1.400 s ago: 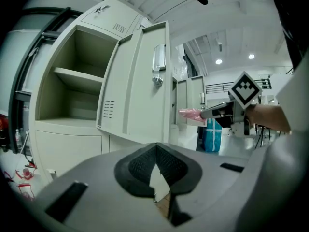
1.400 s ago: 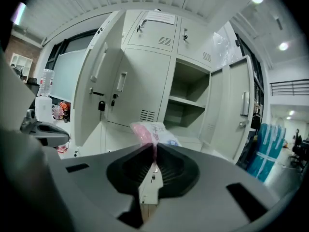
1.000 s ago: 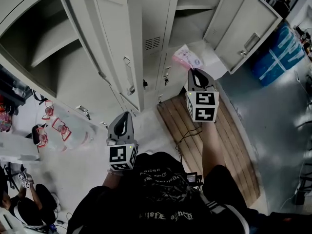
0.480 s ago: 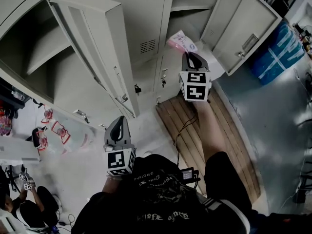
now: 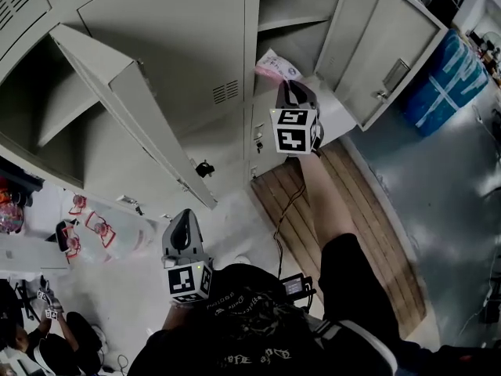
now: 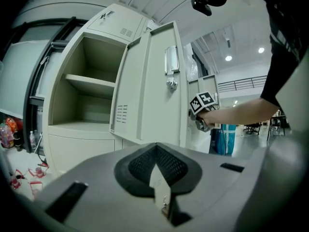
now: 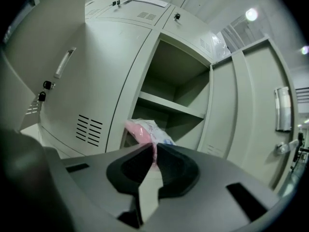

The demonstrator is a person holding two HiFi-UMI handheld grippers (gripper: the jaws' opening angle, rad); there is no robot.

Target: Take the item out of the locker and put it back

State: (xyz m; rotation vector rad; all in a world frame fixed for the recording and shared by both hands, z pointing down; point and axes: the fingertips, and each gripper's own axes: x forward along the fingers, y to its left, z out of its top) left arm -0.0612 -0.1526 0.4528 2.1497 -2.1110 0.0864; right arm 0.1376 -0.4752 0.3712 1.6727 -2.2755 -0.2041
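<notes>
Open locker (image 7: pixel 176 81), door (image 5: pixel 383 53) swung well aside, so its mouth under the shelf (image 7: pixel 169 105) looks free for the return! The pink packet (image 7: pixel 140 128) hangs right at that mouth, pinched by one edge in the right gripper (image 7: pixel 155 148), fingers narrow on it. The left gripper (image 6: pixel 155 151), fingers together on nothing, sits low by the neighbouring locker (image 6: pixel 82 100), and the neighbour's door (image 6: pixel 154 81) juts out, clear of the path.
</notes>
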